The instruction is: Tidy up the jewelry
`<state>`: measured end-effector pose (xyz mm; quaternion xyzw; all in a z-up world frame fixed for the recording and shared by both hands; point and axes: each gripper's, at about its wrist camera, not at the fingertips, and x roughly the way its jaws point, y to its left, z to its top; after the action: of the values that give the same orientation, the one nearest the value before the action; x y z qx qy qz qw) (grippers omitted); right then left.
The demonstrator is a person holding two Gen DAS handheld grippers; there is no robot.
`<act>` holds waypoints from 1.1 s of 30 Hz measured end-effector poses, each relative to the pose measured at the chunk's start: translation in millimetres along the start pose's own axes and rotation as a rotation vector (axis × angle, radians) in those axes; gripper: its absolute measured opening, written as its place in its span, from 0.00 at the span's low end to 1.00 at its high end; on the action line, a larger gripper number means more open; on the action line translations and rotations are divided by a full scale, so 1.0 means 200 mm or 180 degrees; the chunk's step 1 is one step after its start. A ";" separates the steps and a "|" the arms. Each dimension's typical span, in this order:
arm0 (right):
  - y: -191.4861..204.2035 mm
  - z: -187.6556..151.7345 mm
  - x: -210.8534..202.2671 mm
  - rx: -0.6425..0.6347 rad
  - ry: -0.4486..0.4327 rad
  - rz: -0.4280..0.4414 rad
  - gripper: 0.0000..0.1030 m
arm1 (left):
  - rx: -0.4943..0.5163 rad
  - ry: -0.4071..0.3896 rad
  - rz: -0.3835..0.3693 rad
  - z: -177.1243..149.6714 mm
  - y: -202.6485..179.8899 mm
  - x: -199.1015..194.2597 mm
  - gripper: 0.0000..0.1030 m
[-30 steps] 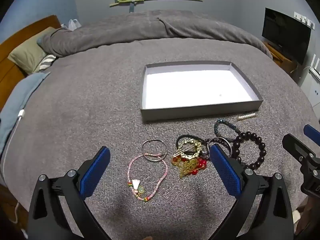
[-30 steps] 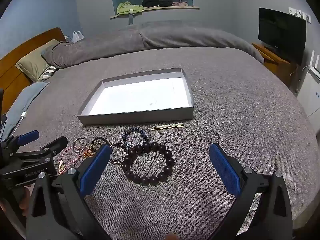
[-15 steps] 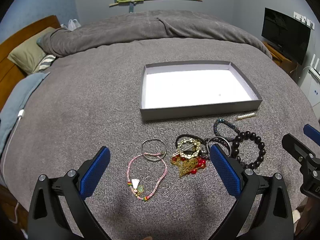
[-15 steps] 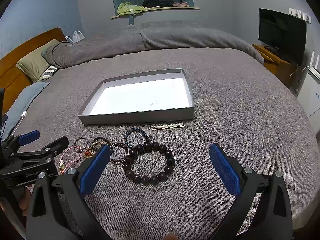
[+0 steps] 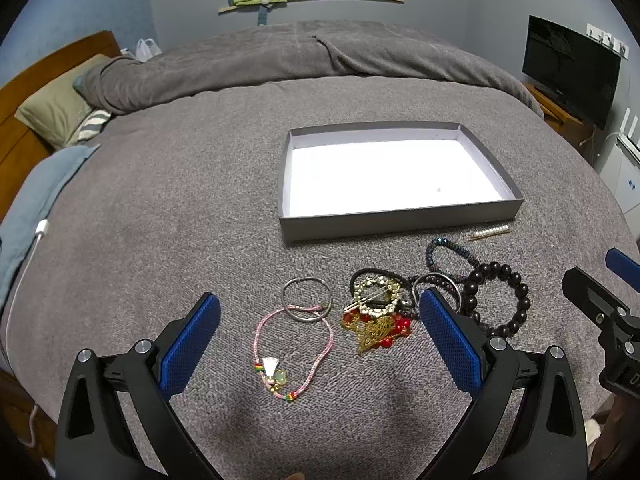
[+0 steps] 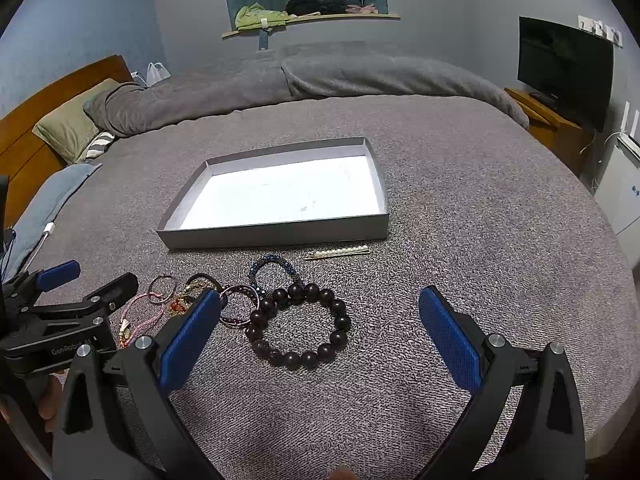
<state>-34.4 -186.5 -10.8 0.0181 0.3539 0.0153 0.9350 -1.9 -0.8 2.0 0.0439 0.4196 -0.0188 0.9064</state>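
Note:
A shallow grey box (image 5: 400, 226) with a white floor lies on the grey bed; it also shows in the right wrist view (image 6: 276, 236). In front of it lies a heap of jewelry: a pink cord bracelet (image 5: 294, 350), silver rings (image 5: 307, 299), a gold and red tangle (image 5: 378, 318), a dark bead bracelet (image 5: 496, 300) (image 6: 298, 326), a blue bead bracelet (image 6: 274, 270) and a pearl hairpin (image 6: 338, 253). My left gripper (image 5: 318, 338) is open above the pink bracelet. My right gripper (image 6: 318, 334) is open above the dark bead bracelet.
Pillows (image 5: 60, 112) and a wooden headboard (image 5: 16, 128) are at the left. A rolled duvet (image 5: 280, 60) lies at the back. A TV (image 5: 570, 70) stands on a cabinet at the right. A white cable (image 5: 24, 268) runs along the left bed edge.
Both grippers have drawn slightly nearer the bed and the jewelry. Nothing was taken hold of.

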 end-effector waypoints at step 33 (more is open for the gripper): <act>0.00 0.00 0.00 -0.0001 0.0000 -0.0004 0.95 | -0.0021 -0.0005 -0.0023 0.00 0.00 -0.01 0.96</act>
<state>-35.4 -186.2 -10.9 0.0178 0.3540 0.0148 0.9350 -3.0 -1.3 3.5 0.0393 0.4191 -0.0208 0.9069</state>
